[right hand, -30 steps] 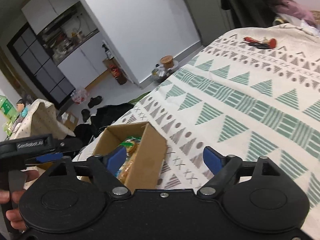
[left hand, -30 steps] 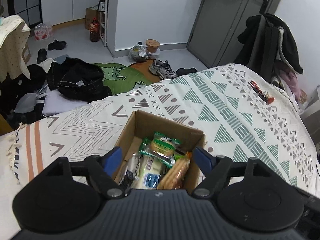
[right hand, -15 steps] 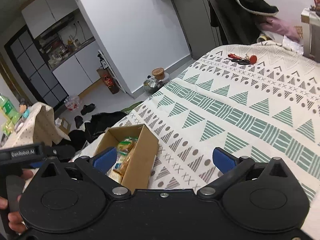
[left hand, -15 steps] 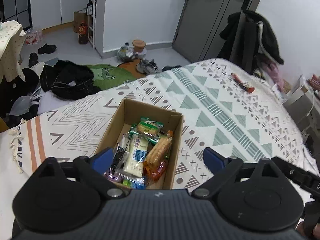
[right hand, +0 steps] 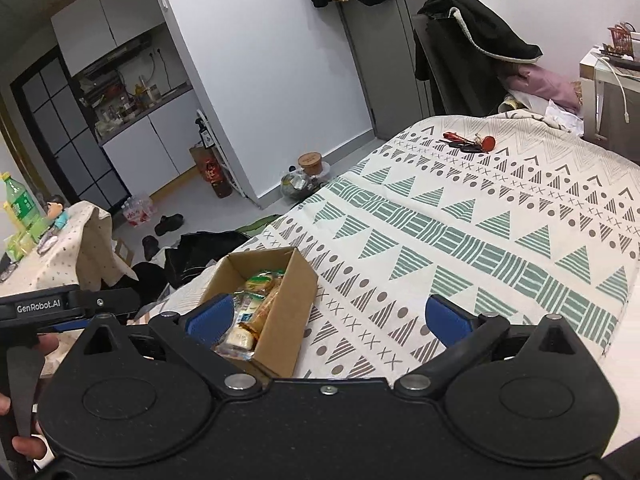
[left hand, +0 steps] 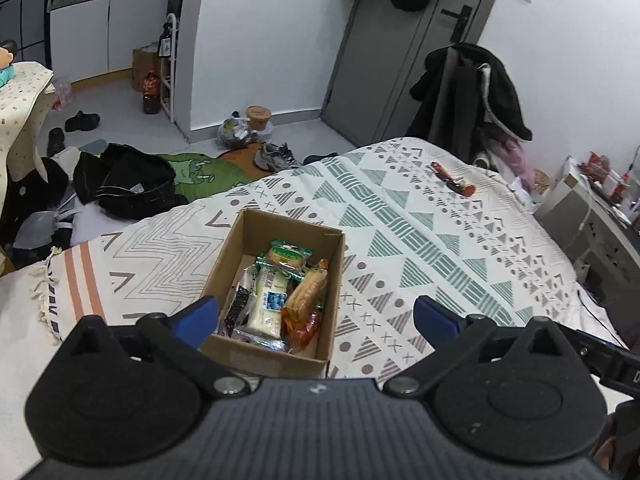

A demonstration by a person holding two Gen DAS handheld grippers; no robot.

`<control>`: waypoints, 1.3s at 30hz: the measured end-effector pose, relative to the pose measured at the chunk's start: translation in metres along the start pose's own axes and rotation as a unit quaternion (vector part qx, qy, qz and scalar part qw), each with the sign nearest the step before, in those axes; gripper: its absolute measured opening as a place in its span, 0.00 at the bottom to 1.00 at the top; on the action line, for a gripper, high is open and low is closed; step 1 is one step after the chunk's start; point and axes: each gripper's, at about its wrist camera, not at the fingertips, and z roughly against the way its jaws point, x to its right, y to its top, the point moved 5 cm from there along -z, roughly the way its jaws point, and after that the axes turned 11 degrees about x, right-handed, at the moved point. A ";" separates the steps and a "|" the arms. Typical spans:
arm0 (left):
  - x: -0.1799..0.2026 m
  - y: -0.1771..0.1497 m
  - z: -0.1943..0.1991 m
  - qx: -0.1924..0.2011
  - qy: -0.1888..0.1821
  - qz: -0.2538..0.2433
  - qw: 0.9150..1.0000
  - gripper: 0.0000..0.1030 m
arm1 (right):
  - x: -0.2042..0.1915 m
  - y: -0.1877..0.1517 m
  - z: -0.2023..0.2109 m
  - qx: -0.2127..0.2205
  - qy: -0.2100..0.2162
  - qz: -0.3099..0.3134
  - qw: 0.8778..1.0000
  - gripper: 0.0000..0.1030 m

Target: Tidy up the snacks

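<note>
A cardboard box (left hand: 276, 284) sits on the patterned bedspread (left hand: 420, 232), packed with wrapped snacks (left hand: 280, 292): biscuits, a white-and-blue packet, green wrappers. The left gripper (left hand: 316, 318) hangs above the box's near end, its blue fingers (left hand: 198, 318) still spreading apart, wide, nothing pressed between them. In the right wrist view the right gripper (right hand: 330, 318) stands spread wide and empty, the box at its ten o'clock. A red-handled tool (left hand: 452, 178) lies at one o'clock, well apart from the box.
</note>
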 end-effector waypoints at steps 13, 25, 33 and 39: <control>-0.009 -0.009 0.044 0.016 -0.009 -0.026 1.000 1.00 | -0.009 -0.018 0.036 -0.002 -0.003 0.019 1.000 1.00; -0.010 -0.033 0.062 0.011 -0.015 -0.053 0.998 1.00 | -0.014 -0.037 0.057 -0.003 0.002 0.037 0.999 1.00; -0.012 -0.037 0.068 0.013 -0.016 -0.058 0.998 1.00 | -0.017 -0.038 0.062 0.003 0.005 0.040 0.999 1.00; -0.011 -0.041 0.067 0.010 -0.015 -0.063 0.998 1.00 | -0.019 -0.039 0.062 0.001 0.006 0.039 0.999 1.00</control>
